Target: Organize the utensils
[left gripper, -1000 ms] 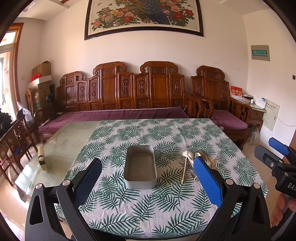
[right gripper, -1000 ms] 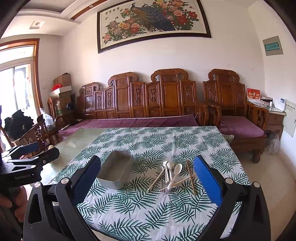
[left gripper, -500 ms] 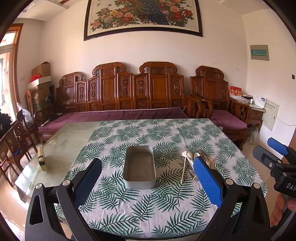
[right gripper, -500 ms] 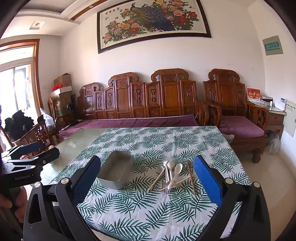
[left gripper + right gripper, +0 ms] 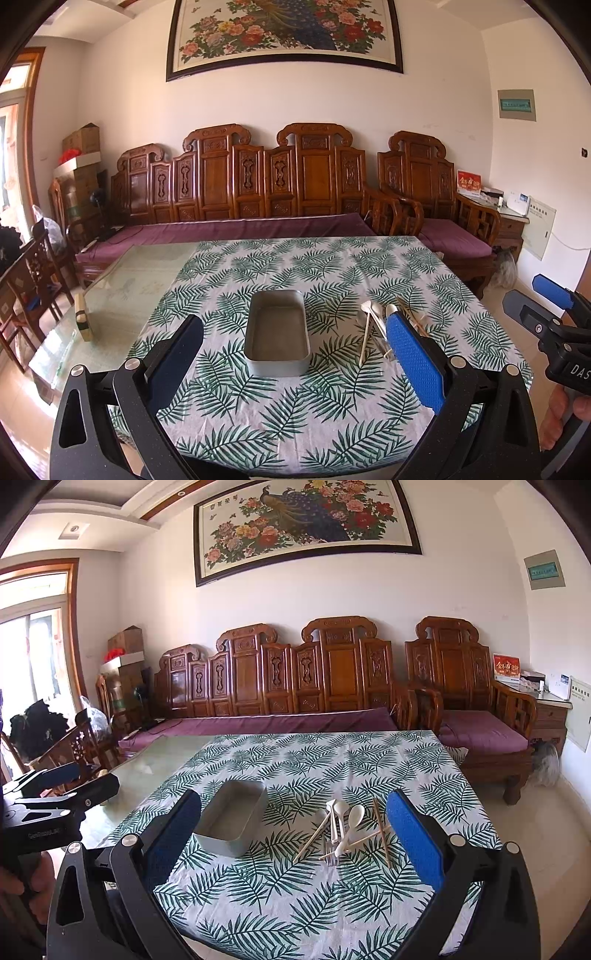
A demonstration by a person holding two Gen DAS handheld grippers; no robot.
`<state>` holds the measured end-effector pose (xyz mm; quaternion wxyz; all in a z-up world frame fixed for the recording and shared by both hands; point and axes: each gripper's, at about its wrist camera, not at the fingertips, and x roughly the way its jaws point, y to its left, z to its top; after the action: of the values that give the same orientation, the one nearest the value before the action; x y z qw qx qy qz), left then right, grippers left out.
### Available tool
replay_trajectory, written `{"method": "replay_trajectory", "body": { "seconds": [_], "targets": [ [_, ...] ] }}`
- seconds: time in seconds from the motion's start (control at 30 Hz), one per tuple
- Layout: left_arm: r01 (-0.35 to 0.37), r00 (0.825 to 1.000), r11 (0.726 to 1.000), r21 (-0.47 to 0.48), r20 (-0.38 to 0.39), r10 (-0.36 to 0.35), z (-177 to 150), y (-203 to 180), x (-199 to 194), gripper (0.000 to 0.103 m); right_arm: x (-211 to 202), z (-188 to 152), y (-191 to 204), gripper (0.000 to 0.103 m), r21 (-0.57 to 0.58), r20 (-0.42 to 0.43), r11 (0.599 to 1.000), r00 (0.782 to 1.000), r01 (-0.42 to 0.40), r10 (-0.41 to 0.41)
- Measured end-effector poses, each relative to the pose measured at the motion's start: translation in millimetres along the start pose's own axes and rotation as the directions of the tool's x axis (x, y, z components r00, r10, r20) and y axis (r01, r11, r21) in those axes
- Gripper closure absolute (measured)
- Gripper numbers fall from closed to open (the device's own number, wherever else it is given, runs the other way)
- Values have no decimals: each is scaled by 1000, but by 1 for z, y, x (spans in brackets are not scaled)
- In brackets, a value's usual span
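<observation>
In the right wrist view, the right gripper point(image 5: 295, 853) hangs spread and empty at the bottom of the frame. Just beyond, at centre, lies the utensil pile point(image 5: 347, 829), handles mostly running toward the camera. The metal tray point(image 5: 231, 818) sits centre-left, nearer the equally spread left gripper point(image 5: 295, 373).

Matt grey metal tin point(image 5: 277, 332), smooth walls. Cloth point(image 5: 332, 266) woven, matt, leaf print, lightly creased. Glossy glass tabletop point(image 5: 147, 269) bare at left. Pale wooden chopsticks point(image 5: 380, 830), unvarnished. White spoons point(image 5: 351, 823) smooth, plastic by look. Clear plastic fork point(image 5: 330, 851). Blue pads point(image 5: 413, 840) dimpled, rubbery; black frames faintly speckled. Far sofa point(image 5: 258, 177) carved wood, polished; purple cushions matt.
</observation>
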<state>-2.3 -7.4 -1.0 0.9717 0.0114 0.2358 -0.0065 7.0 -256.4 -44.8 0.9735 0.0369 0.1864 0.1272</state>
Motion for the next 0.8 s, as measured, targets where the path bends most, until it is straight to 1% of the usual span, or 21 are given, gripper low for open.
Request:
{"method": "replay_trajectory", "body": {
  "seconds": [0.17, 0.33, 0.5, 0.8],
  "targets": [
    [1, 1000, 1000, 3, -5, -1, -1, -1, 2, 7, 1, -1, 0, 3, 2, -2, 1000, 1000, 1, -1],
    [5, 1000, 1000, 8, -28, -4, -3, -2, 10, 7, 5, -6, 1, 3, 5, -12, 1000, 1000, 3, -3],
    [11, 998, 1000, 27, -68, -9, -7, -7, 29, 7, 16, -12, -11, 3, 9, -27, 1000, 1000, 8, -7],
    [56, 991, 996, 63, -124, -48, -13, -15, 62, 7, 42, -18, -34, 3, 14, -59, 1000, 998, 23, -22]
  ]
}}
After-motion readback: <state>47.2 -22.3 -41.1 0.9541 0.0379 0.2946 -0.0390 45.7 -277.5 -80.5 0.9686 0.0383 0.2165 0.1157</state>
